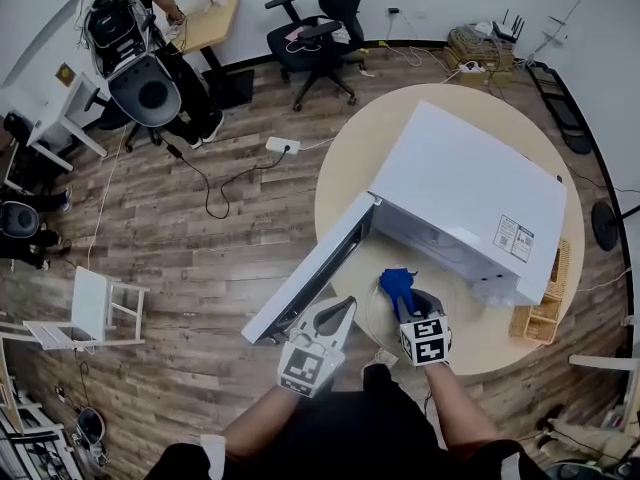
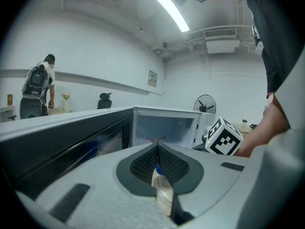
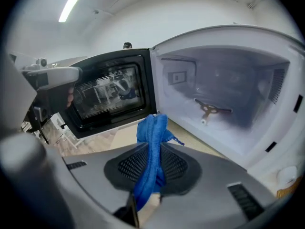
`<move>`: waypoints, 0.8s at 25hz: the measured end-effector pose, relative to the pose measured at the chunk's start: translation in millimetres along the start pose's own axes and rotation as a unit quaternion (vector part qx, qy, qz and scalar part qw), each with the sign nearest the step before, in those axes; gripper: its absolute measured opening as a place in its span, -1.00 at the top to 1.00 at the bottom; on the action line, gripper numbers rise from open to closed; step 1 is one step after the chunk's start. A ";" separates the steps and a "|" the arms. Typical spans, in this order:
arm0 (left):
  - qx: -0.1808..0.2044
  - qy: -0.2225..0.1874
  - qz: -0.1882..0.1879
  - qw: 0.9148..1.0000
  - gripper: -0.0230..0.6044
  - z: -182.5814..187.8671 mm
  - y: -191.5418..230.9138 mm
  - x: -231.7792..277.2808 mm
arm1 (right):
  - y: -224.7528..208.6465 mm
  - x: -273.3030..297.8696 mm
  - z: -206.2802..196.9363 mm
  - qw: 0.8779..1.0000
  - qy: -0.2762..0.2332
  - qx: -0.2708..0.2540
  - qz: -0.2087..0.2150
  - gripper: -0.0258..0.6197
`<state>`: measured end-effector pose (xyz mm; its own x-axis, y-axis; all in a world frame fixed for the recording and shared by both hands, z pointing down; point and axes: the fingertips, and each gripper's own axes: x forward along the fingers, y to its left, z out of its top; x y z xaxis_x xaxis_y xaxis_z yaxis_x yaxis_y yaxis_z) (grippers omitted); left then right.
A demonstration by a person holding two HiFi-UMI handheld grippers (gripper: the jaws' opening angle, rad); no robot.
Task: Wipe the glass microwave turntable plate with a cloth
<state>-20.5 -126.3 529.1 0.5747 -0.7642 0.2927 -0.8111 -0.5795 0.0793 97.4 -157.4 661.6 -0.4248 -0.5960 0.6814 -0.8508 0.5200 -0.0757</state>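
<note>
My left gripper [image 1: 338, 315] is shut on the rim of the clear glass turntable plate [image 1: 378, 320], which it holds edge-on in front of the open microwave [image 1: 470, 188]. In the left gripper view the plate's rim [image 2: 163, 194] shows pinched between the dark pads of that gripper [image 2: 157, 168]. My right gripper [image 1: 406, 296] is shut on a bunched blue cloth [image 1: 397, 283] just right of the plate. In the right gripper view the cloth [image 3: 152, 132] sticks up from the gripper [image 3: 151, 168], facing the empty cavity with its bare rotor hub [image 3: 209, 109].
The microwave door [image 1: 315, 268] hangs open to the left over the edge of the round table [image 1: 350, 158]. A wicker basket [image 1: 545, 308] sits at the table's right. On the wooden floor are an office chair [image 1: 325, 28], a power strip [image 1: 282, 146] and a white stool [image 1: 95, 308].
</note>
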 end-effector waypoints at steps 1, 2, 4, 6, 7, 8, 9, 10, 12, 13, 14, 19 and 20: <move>0.001 0.000 0.003 1.000 0.91 0.2 1.8 -1.8 | 7.7 2.6 -3.4 1.000 0.004 -0.001 0.007 0.70; 0.002 -0.001 0.005 1.000 0.91 0.4 3.1 -3.0 | 14.9 5.2 -7.4 1.000 0.010 -0.003 0.012 0.70; 0.003 -0.001 0.005 1.000 0.91 1.0 3.8 -4.3 | 28.5 10.5 -16.9 0.999 0.024 -0.008 0.021 0.71; 0.003 -0.002 0.003 1.000 0.91 1.4 3.8 -5.9 | 40.9 15.8 -25.3 0.999 0.035 -0.017 0.028 0.71; 0.003 -0.002 0.001 1.000 0.91 1.2 3.5 -6.9 | 46.4 17.9 -27.9 0.999 0.039 -0.020 0.031 0.71; 0.003 -0.001 -0.002 1.000 0.91 0.9 2.7 -8.0 | 50.8 19.8 -29.9 0.998 0.041 -0.024 0.034 0.71; 0.004 -0.001 -0.005 1.000 0.91 0.3 1.4 -9.0 | 53.8 21.6 -31.6 0.998 0.043 -0.027 0.036 0.72; 0.004 0.001 -0.007 1.000 0.91 -0.5 0.0 -10.1 | 55.1 23.5 -33.1 0.998 0.044 -0.030 0.038 0.72; 0.005 0.004 -0.010 1.000 0.91 -2.8 -2.0 -12.8 | 53.9 27.4 -37.1 0.997 0.050 -0.034 0.037 0.72; 0.005 0.005 -0.010 1.000 0.91 -3.8 -2.5 -13.9 | 51.6 29.9 -39.3 0.997 0.054 -0.036 0.036 0.72; 0.006 0.006 -0.011 1.000 0.91 -4.4 -3.0 -14.4 | 48.6 32.6 -41.1 0.997 0.056 -0.039 0.035 0.72; 0.027 0.002 -0.016 0.999 0.91 0.9 -4.9 -11.7 | 36.9 35.6 -41.2 0.996 0.067 -0.052 0.026 0.71; 0.029 0.001 -0.015 0.999 0.91 2.4 -4.2 -11.0 | 35.6 35.4 -40.4 0.996 0.068 -0.054 0.023 0.71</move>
<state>-23.2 -116.1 523.3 0.5985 -0.7456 0.2929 -0.7857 -0.6177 0.0330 64.6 -135.3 712.4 -0.4106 -0.4854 0.7719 -0.7903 0.6117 -0.0357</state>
